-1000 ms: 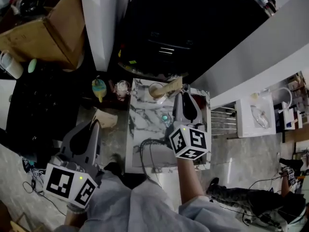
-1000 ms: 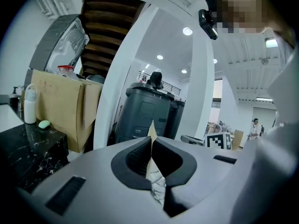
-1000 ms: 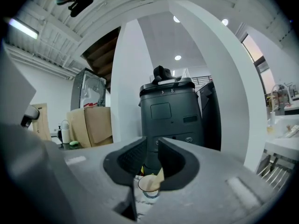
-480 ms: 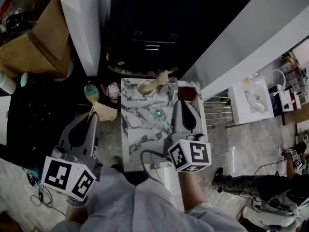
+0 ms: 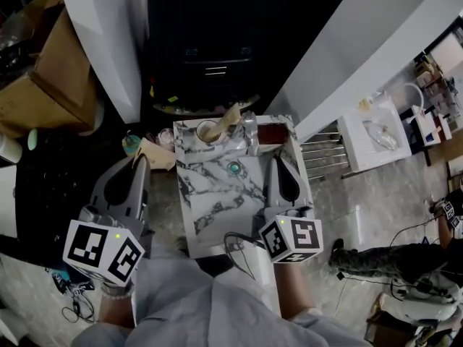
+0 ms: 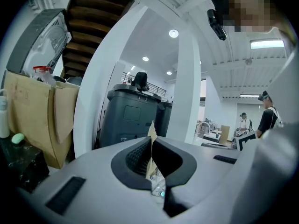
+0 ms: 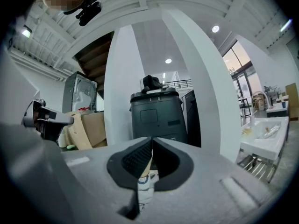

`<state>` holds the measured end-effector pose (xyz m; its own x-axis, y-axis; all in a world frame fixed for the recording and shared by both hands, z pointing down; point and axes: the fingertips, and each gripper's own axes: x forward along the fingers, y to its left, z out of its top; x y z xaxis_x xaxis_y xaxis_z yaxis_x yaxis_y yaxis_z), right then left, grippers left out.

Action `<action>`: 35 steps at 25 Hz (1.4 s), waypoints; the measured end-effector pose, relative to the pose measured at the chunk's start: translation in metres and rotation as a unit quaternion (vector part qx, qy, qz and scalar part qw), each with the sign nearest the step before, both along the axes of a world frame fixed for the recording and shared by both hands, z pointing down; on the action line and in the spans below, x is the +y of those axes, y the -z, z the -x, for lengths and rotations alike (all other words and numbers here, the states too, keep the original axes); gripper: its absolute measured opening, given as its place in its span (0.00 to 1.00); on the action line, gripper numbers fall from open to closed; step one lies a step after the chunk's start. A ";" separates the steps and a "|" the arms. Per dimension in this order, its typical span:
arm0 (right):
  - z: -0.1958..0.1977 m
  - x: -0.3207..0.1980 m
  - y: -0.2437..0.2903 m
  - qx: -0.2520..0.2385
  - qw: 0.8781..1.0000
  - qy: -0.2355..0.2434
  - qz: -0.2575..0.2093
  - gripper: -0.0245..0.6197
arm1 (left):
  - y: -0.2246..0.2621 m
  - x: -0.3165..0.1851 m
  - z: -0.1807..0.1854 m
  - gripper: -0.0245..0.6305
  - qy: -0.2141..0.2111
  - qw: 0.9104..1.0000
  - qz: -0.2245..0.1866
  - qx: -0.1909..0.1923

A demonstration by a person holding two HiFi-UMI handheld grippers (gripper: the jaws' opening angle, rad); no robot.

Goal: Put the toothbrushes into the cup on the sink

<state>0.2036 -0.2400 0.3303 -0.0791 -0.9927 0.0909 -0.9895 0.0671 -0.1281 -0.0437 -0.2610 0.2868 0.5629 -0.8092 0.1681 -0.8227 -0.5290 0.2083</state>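
The cup (image 5: pixel 210 130) stands at the far left corner of the marble sink top (image 5: pixel 217 194), with a beige toothbrush pack (image 5: pixel 231 116) leaning out of it to the right. My right gripper (image 5: pixel 276 159) hovers over the sink's right side, jaws shut and empty, well short of the cup. My left gripper (image 5: pixel 142 159) hangs left of the sink, also shut with nothing in it. In the right gripper view the cup (image 7: pixel 145 190) and pack (image 7: pixel 147 164) show beyond the closed gripper (image 7: pixel 152 140). In the left gripper view the pack (image 6: pixel 151 129) peeks over the shut gripper (image 6: pixel 152 140).
A teal drain plug (image 5: pixel 234 168) sits mid-sink, a faucet (image 5: pixel 249 130) and a red-brown box (image 5: pixel 273 134) at the far edge. A black bin (image 5: pixel 210 49) stands behind, a cardboard box (image 5: pixel 43 85) far left, a cable (image 5: pixel 235 243) by the near edge, small bottles (image 5: pixel 132 144) left of the sink.
My right gripper has drawn back from the cup toward me. The left gripper stays beside the sink. The head view has shifted, so the sink sits lower and more central.
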 end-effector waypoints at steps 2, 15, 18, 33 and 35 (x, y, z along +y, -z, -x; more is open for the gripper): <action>-0.005 0.005 0.000 -0.002 1.000 -0.009 0.004 0.04 | 0.002 -0.007 -0.005 0.05 -0.007 1.000 -0.006 -0.006; -0.040 0.028 -0.018 -0.011 0.998 -0.055 0.032 0.04 | -0.013 -0.053 -0.055 0.05 -0.049 0.999 -0.021 -0.009; -0.047 0.033 -0.023 -0.008 0.997 -0.064 0.041 0.04 | -0.019 -0.065 -0.065 0.05 -0.055 0.998 -0.012 0.002; -0.083 0.047 -0.044 -0.004 0.993 -0.105 0.055 0.04 | -0.073 -0.108 -0.095 0.05 -0.055 0.998 0.028 0.003; -0.086 0.048 -0.046 -0.005 0.993 -0.109 0.056 0.04 | -0.081 -0.112 -0.098 0.05 -0.054 0.998 0.032 0.000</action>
